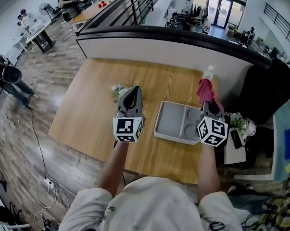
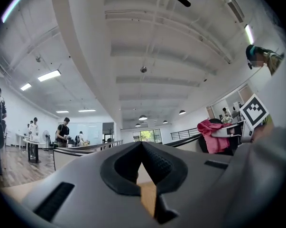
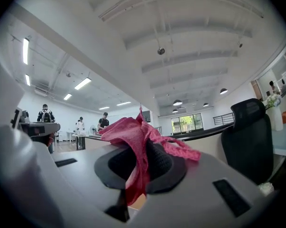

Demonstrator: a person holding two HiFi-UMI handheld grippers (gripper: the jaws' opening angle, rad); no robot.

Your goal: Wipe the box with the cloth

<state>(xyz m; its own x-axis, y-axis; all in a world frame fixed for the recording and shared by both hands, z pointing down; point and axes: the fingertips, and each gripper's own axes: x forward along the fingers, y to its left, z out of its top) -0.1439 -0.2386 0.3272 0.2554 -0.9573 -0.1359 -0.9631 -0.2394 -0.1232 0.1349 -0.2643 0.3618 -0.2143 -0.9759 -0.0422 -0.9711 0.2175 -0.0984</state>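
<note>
Clamping the pink cloth (image 1: 206,89), the right hand-held gripper (image 1: 209,105) sits at the right edge of the grey box (image 1: 160,123) on the counter (image 1: 94,109). The left hand-held gripper (image 1: 134,90) is closed on nothing, just left of the box. Marker cubes (image 1: 128,129) show only square codes.

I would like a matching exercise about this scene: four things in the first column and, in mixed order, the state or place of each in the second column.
Column one
1. left claw
2. right claw
3. grey box
4. bottle

Column two
a. shut on the pink cloth
b. partly hidden behind the cloth, at the far side of the table
c. shut, holding nothing
d. lies on the wooden table, its compartments empty

Pairs: 1-c, 2-a, 3-d, 4-b.
</note>
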